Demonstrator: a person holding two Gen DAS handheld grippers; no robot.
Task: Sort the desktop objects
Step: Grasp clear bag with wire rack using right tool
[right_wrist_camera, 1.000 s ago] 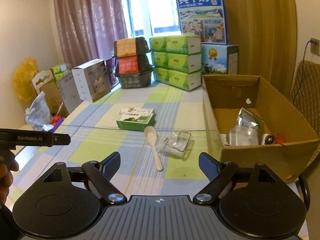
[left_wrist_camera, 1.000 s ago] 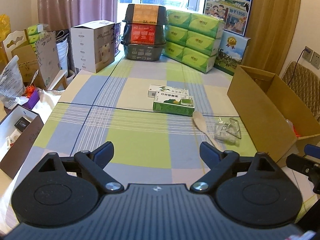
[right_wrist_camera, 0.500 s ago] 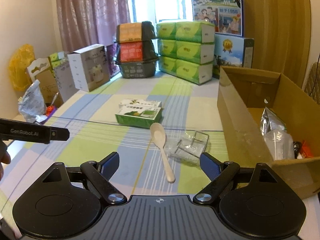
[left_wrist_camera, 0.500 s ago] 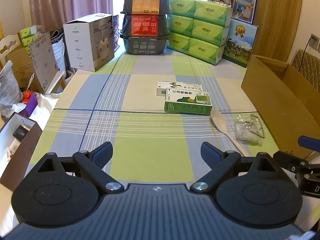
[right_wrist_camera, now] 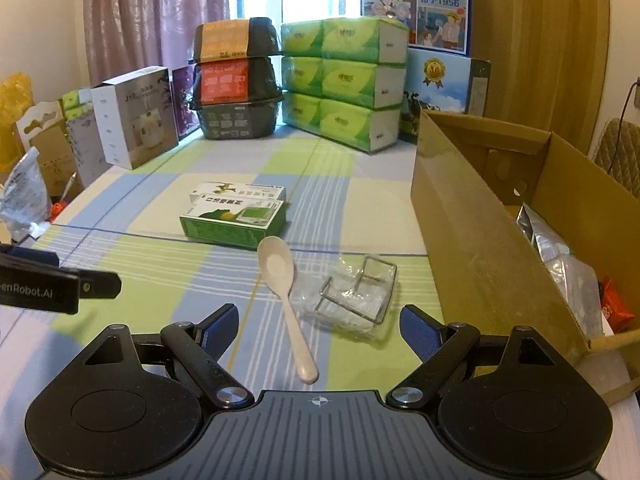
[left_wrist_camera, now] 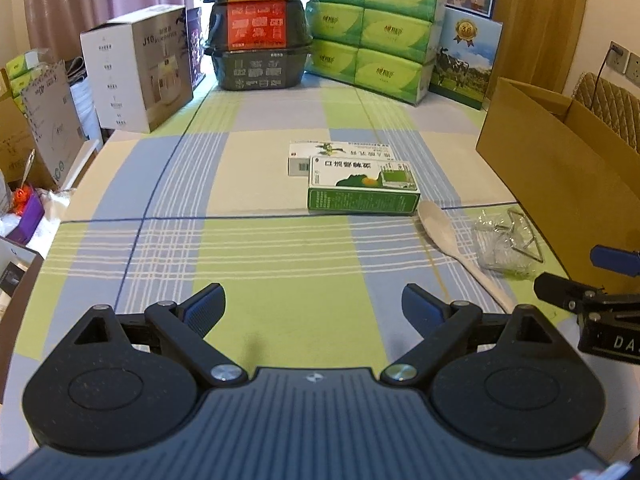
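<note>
On the checked tablecloth lie a green box (left_wrist_camera: 362, 188) (right_wrist_camera: 234, 222) with a white box (left_wrist_camera: 340, 154) (right_wrist_camera: 240, 191) behind it. To their right a cream spoon (left_wrist_camera: 452, 246) (right_wrist_camera: 282, 292) lies beside a clear plastic bag holding a wire rack (left_wrist_camera: 508, 246) (right_wrist_camera: 354, 292). My left gripper (left_wrist_camera: 314, 310) hovers open over bare cloth, short of the boxes. My right gripper (right_wrist_camera: 320, 330) is open just above the spoon handle and the bag. An open cardboard box (left_wrist_camera: 560, 172) (right_wrist_camera: 500, 216) stands on the right, with foil packets (right_wrist_camera: 560, 256) inside.
Stacked black baskets (left_wrist_camera: 258, 28), green tissue packs (left_wrist_camera: 376, 28) and a milk carton box (left_wrist_camera: 466, 64) line the far end. A white appliance box (left_wrist_camera: 140, 68) and clutter stand left of the table. The left gripper's body (right_wrist_camera: 52, 286) shows at the right view's left edge.
Both grippers have moved forward and lower over the table; the boxes, spoon and bag now appear closer. Nothing was picked up, and both stay open.
</note>
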